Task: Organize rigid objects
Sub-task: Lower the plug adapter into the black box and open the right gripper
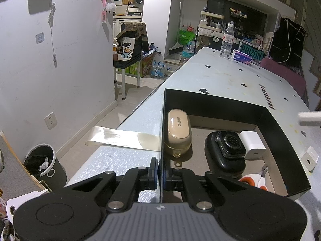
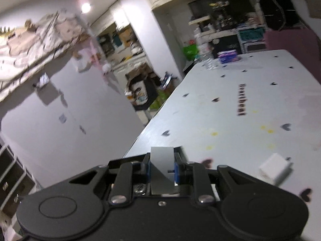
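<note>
Left gripper (image 1: 160, 175) of mine clamped on the near wall of the black cardboard box (image 1: 280, 128), beige earbud case (image 1: 177, 132) inside, right gripper (image 2: 162, 170) gripping a flat grey-white block (image 2: 162, 160).

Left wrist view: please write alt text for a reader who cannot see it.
The left gripper is shut on the near wall of a black box on a pale table. Inside lie a beige case, a black watch and a white charger.
</note>
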Motion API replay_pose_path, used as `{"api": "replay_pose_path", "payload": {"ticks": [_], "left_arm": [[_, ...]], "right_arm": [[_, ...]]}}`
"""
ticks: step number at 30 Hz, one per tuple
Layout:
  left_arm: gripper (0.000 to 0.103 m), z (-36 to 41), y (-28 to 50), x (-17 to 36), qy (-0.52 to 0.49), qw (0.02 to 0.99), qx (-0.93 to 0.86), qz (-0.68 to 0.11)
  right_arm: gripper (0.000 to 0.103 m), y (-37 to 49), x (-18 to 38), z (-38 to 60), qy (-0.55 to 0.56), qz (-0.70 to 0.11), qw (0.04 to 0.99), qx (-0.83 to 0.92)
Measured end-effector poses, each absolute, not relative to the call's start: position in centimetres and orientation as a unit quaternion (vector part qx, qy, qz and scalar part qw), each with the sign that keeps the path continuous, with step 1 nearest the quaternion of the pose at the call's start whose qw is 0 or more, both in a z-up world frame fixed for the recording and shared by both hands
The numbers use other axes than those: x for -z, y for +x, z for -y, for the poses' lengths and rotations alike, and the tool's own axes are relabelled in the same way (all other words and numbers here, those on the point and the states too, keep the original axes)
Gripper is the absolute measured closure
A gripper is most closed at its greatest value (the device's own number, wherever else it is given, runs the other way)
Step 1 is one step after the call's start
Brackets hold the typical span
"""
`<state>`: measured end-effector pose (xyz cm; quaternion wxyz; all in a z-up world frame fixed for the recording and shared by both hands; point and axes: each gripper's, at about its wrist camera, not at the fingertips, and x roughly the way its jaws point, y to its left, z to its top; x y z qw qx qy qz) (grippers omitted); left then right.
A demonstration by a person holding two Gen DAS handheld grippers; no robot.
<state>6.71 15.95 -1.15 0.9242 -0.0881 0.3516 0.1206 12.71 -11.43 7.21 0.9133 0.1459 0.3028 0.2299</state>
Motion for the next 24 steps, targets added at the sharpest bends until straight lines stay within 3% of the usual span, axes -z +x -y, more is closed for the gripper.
{"api": "replay_pose_path", "payload": {"ticks": [17,24], "left_arm": [[0.096,-15.9,6.7,1.3,-0.096,0.926,-0.112,-0.347],[0.096,-16.0,6.7,1.3,-0.095,0.926,-0.112,-0.348]], "right_arm": [[0.081,14.1,-0.7,4.0,0.052,-0.389,0.890,-0.231],[0.066,12.1,-1.4,4.8,0.031,-0.407,0.885,-0.225]]}}
